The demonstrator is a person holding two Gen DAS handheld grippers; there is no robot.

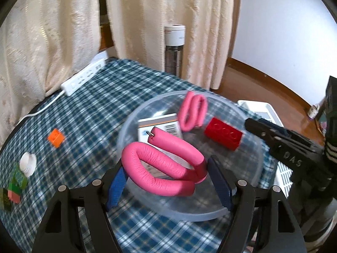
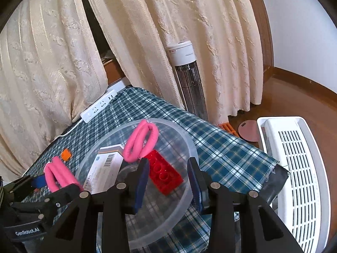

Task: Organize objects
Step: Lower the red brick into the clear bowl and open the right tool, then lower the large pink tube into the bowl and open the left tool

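On the plaid-covered desk (image 1: 88,109), sorting was partly done. At nine o'clock, green and pink blocks (image 1: 15,186), a white cap (image 1: 28,162) and an orange brick (image 1: 55,138) lay loose, awaiting collection. At centre, the left gripper (image 1: 166,181) held a pink leather loop (image 1: 164,166) over the clear bowl (image 1: 250,168), which already contained a small carton (image 1: 162,126), a second pink loop (image 1: 192,110) and a red brick (image 1: 224,132). At three o'clock, the right gripper (image 2: 168,181) hovered narrow and empty above the red brick.

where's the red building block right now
The red building block lies inside the clear plastic bowl, just beyond the right gripper, beside a pink coiled strap and a small white box.
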